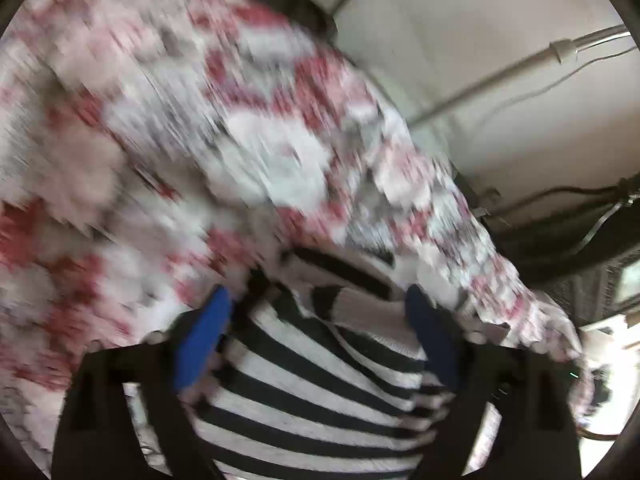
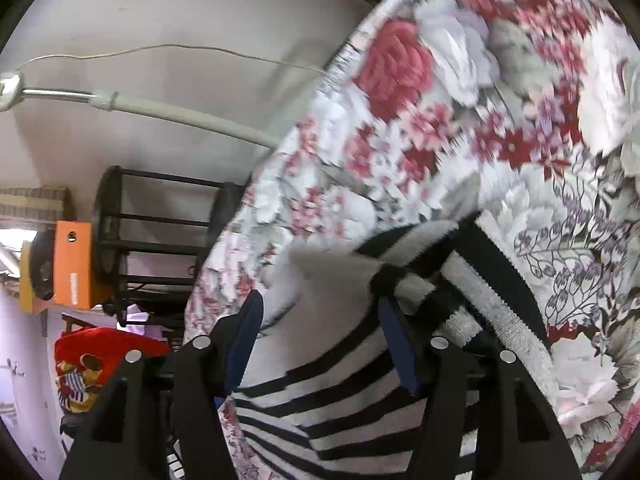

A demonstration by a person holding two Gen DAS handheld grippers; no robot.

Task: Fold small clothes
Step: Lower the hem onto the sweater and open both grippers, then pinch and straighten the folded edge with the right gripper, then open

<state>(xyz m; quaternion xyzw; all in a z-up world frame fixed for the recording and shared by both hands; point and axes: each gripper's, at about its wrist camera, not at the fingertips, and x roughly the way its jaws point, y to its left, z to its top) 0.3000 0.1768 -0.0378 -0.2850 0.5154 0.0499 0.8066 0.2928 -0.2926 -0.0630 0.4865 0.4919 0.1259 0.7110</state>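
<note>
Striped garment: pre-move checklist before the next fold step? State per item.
1. Left gripper open, striped garment between its fingers: ok.
2. Right gripper open over the garment: ok.
3. Either gripper clamped on cloth: not ok, jaws apart.
4. Garment lying flat: not ok, bunched near right fingertips.
5. Floral sheet underneath as the surface: ok.
6. Garment's outer edges located: cannot tell, left view blurred.

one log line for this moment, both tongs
left tongs: open over black-and-white striped knit garment | right tongs: open, same garment | surface: floral red-and-white bedspread
</note>
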